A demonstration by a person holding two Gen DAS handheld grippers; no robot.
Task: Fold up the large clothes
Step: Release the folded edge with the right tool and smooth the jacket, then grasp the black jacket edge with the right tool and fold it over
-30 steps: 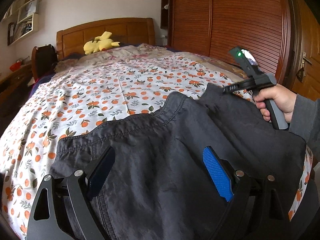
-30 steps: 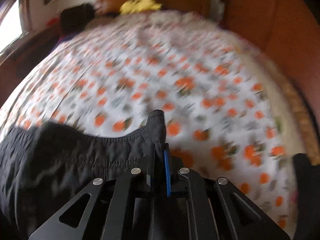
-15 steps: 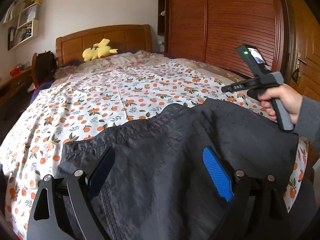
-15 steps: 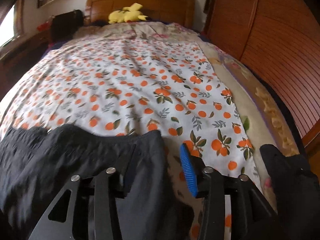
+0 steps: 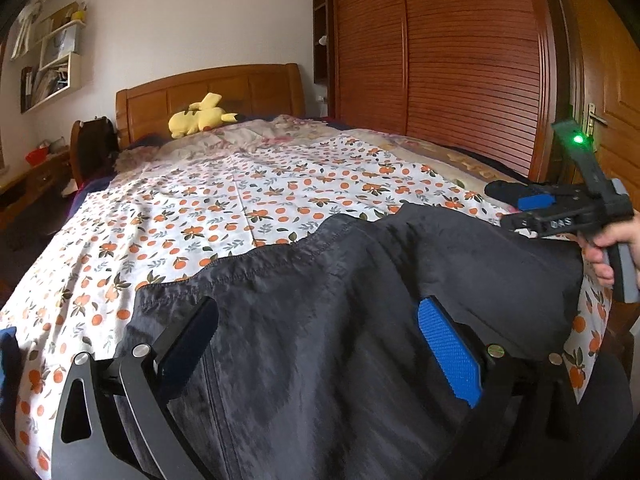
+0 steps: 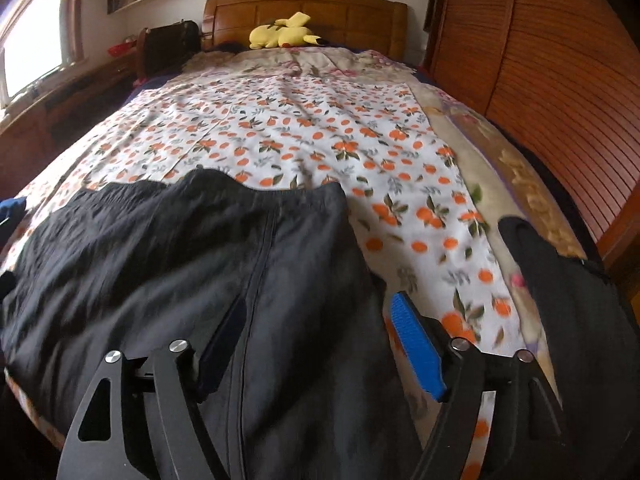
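**Both claws free over the spread trousers**

The left claw (image 5: 316, 356) hangs spread above the dark trousers (image 5: 320, 320), gripping nothing. The trousers lie flat across the near end of the bed (image 5: 240, 184), waistband away. The right claw (image 6: 320, 344), also spread and empty, straddles their right edge. Judged next: each claw should pinch one hem low, at matching points, then lift together so the fold lands square.

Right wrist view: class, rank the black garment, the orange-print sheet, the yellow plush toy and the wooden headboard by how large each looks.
1. black garment and orange-print sheet: too alike to rank, and the garment is nearer.
2. wooden headboard
3. yellow plush toy
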